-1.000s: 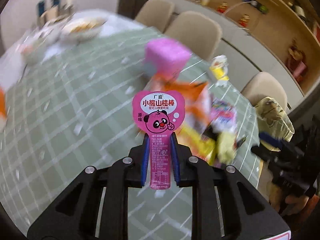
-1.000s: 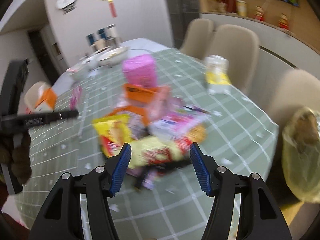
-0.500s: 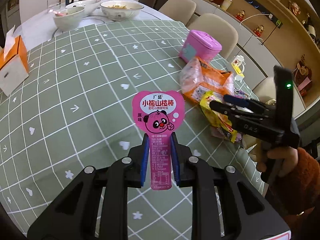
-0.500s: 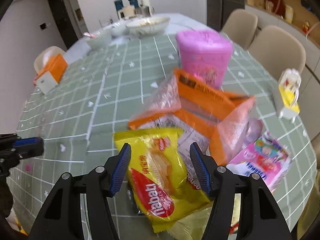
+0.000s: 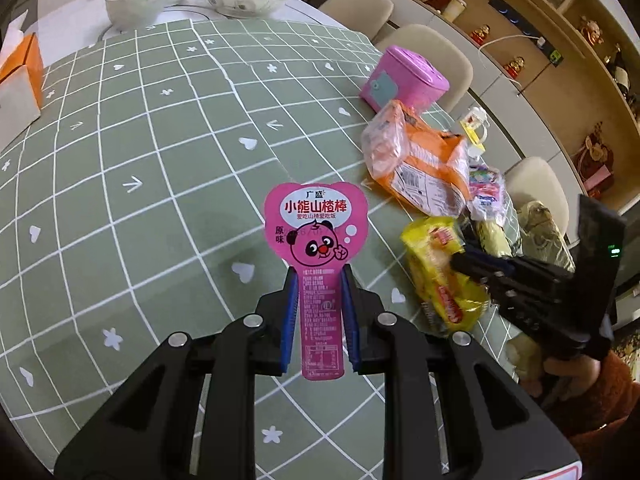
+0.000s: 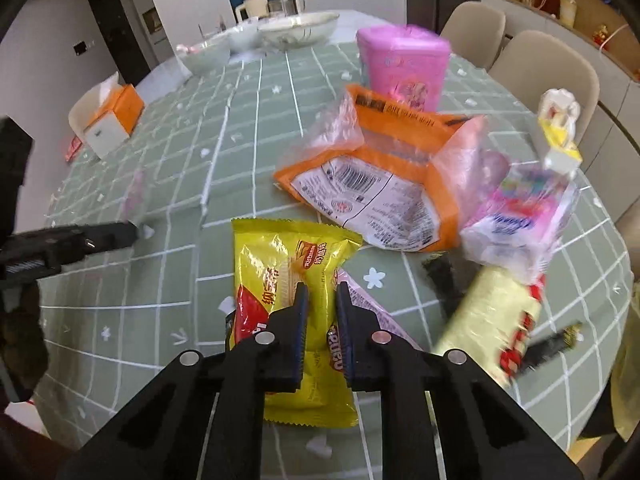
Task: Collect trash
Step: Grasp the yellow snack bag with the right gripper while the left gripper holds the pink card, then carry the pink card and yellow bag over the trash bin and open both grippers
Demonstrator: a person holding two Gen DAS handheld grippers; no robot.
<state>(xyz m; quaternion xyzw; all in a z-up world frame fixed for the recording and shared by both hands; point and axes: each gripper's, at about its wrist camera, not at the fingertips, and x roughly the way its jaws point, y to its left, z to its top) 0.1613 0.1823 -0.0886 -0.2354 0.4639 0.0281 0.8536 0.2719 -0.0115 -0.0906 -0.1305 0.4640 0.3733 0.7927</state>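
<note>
Our left claw point(image 5: 318, 312) is clamped on the stem of a pink bear wrapper point(image 5: 316, 224), which stands upright over the green checked tablecloth point(image 5: 160, 200). To its right in this left wrist view lie the orange bag point(image 5: 420, 168) and the yellow wafer packet point(image 5: 440, 276), with our right claw point(image 5: 472, 262) pressed onto that packet beside the pink tin point(image 5: 404, 80).

In the right wrist view, our right claw point(image 6: 322, 320) has just been closing and now pinches the middle of the yellow wafer packet point(image 6: 288, 264), which lies on the cloth near the table's edge. The orange bag point(image 6: 384, 184) lies just behind it.
</note>
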